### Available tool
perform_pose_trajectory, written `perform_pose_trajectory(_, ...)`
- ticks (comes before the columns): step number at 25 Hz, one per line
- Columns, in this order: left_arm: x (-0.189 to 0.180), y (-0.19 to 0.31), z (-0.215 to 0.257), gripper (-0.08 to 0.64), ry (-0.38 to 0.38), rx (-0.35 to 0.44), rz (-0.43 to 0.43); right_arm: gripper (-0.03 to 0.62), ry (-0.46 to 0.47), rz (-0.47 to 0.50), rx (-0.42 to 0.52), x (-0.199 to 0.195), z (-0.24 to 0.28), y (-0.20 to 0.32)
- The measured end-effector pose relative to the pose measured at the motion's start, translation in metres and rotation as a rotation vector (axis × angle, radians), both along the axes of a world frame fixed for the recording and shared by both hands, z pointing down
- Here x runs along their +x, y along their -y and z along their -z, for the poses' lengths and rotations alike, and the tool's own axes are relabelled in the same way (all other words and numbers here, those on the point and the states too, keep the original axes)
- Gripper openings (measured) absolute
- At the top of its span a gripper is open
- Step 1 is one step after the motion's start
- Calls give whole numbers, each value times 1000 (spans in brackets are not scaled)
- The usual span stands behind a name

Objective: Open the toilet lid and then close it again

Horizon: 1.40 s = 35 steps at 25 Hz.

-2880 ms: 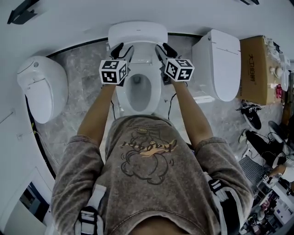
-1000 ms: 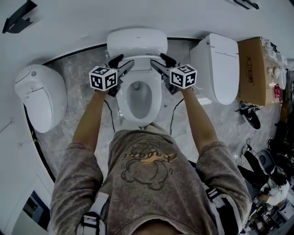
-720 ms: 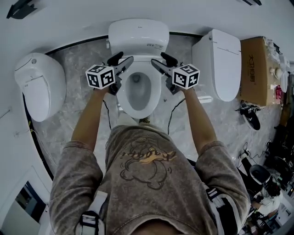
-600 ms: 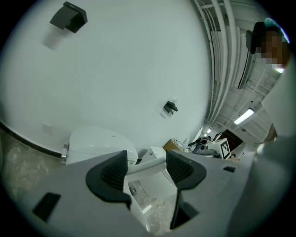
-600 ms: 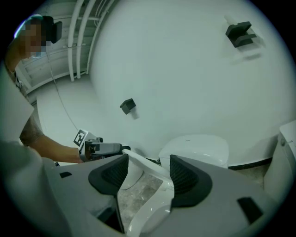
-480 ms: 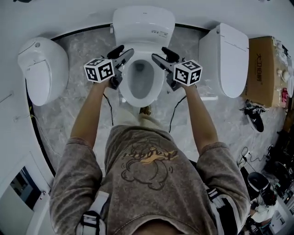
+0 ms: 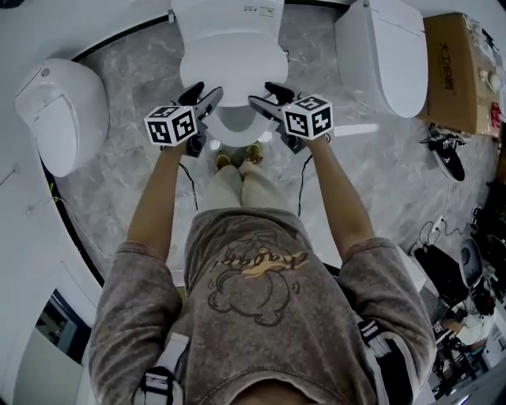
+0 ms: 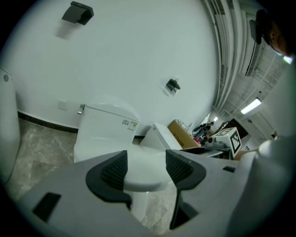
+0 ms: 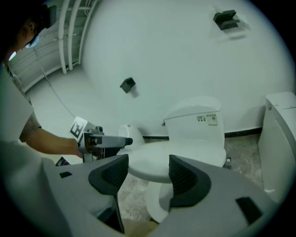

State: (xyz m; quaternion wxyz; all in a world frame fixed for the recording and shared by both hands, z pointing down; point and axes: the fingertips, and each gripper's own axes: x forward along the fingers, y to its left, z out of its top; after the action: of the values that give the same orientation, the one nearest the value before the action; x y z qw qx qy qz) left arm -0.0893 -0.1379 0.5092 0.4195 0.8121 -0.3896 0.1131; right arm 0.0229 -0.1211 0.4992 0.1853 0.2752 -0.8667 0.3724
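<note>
The white toilet (image 7: 229, 20) stands at the top centre against the wall. Its lid (image 7: 229, 71) is lowered and lies nearly flat over the bowl, whose front rim (image 7: 234, 130) shows just below the lid's edge. My left gripper (image 7: 207, 93) is open at the left front of the bowl, holding nothing. My right gripper (image 7: 263, 93) is open at the right front, also empty. In the left gripper view the lid (image 8: 143, 169) shows flat between the open jaws (image 8: 145, 170). The right gripper view has the lid (image 9: 155, 164) above the bowl (image 9: 155, 203) beyond the open gripper (image 9: 148, 173).
A second white toilet (image 7: 59, 111) stands at the left and a third (image 7: 379, 47) at the right. A cardboard box (image 7: 458, 71) and dark shoes (image 7: 447, 150) lie further right. The person's feet (image 7: 237, 156) stand on the marble floor (image 7: 142, 142) just before the bowl.
The lid stood upright with the bowl open; now it is down over the bowl. Both grippers have drawn back from beside the seat to the bowl's front, and the person has stepped back.
</note>
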Motion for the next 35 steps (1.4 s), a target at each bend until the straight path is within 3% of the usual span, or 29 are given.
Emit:
perform_pose_trajectory(2, 12, -25, -25, 256, 33, -36, -35, 276, -67, -5, -24, 5, -28, -27)
perform_pose_trajectory(5, 31, -59, -59, 258, 93, -61, -86, 275, -107, -92, -60, 16, -63, -54)
perform_pose_trajectory(9, 31, -77, -86, 250, 167, -20, -97, 275, -128, -147, -33, 18, -88, -65)
perform_pose_trajectory(15, 26, -102, -119, 249, 192, -42, -90, 273, -151, -125, -27, 12, -122, -90)
perform_pose_trajectory(35, 26, -154, -265, 225, 204, -179, -82, 252, -213, -138, -169, 14, -274, -142)
